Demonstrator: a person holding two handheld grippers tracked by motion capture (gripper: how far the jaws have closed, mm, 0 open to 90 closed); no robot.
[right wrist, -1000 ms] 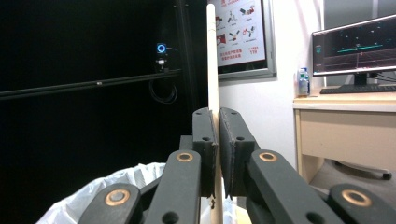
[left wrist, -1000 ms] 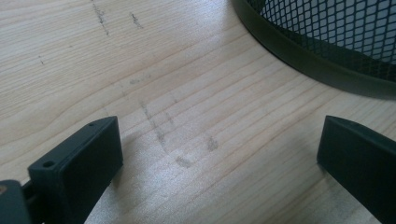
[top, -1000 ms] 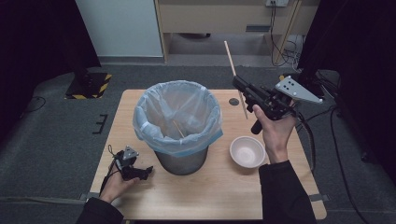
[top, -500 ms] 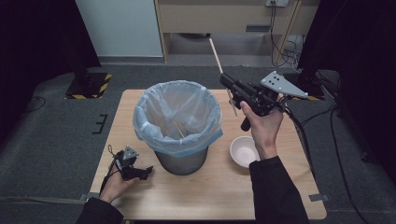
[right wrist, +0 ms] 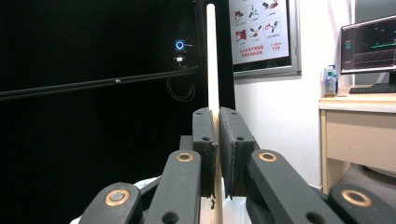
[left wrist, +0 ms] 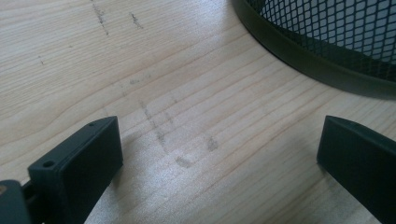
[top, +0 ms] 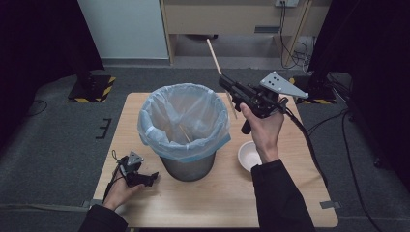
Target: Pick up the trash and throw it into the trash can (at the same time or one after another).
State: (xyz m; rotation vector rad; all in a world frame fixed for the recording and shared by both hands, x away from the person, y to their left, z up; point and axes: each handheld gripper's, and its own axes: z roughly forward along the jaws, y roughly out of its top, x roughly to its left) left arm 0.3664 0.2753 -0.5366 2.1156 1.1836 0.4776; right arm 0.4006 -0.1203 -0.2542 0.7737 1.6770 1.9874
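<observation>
My left gripper (top: 151,177) rests on the table (top: 290,203) at near left, jaws wide apart, nothing between them — just beside the bin's (top: 186,126) mesh base. Farther right, past the white bowl (top: 250,155), my right gripper (top: 225,82) is raised by the bin's rim, jaws clamped on a wooden stick (right wrist: 213,70) — angled up and away.

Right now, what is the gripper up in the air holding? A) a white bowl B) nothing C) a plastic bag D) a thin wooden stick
D: the right gripper has its jaws pressed shut on a thin wooden stick, raised beside the lined bin, while the white bowl sits on the table.
</observation>
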